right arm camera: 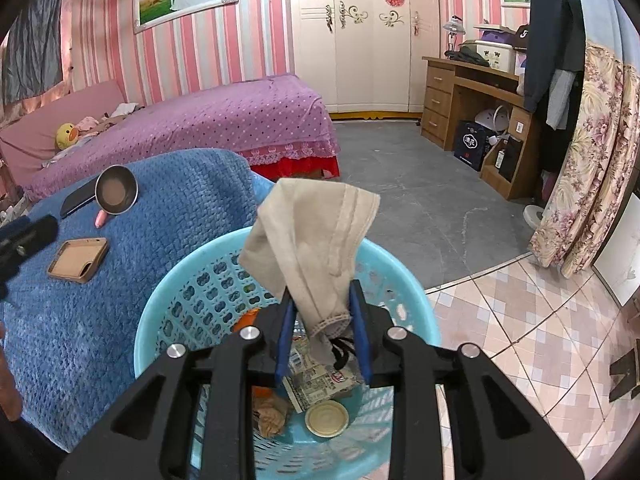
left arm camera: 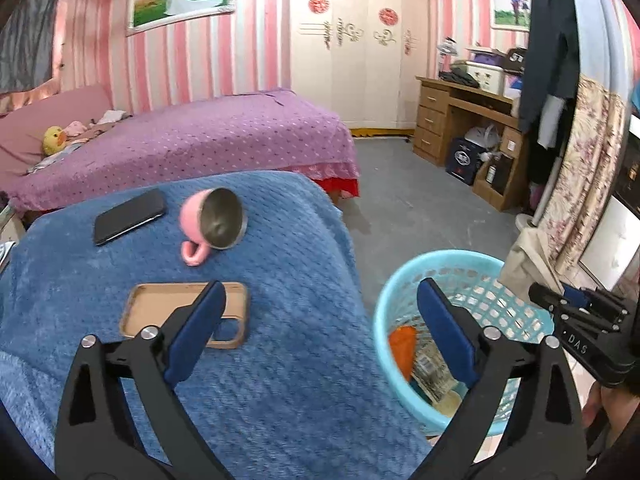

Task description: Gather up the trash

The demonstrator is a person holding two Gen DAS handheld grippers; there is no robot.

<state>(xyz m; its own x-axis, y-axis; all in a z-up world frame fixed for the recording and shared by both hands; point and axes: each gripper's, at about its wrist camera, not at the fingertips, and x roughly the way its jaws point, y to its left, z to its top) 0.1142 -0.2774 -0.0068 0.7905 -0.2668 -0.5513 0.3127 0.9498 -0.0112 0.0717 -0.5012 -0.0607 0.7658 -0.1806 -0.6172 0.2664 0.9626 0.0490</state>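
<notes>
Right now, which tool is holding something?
The right tool, clamped on the beige cloth over the blue basket; the left tool gapes empty.

Walls: pink and white stripes (right arm camera: 188, 40)
Floor: grey (right arm camera: 400, 168), tiles nearer (right arm camera: 520, 312)
Furniture: bed with purple cover (right arm camera: 224, 116), cream wardrobe (right arm camera: 360, 60), wooden desk (right arm camera: 460, 92)

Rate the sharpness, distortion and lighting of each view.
Left wrist view: motion blur smears the pink cup, the phone case and the blue blanket; the far room is sharper. Right wrist view: crisp throughout, the beige cloth and basket well defined. Both views: strong fisheye bending with dark corners, even indoor light, no harsh glare.
</notes>
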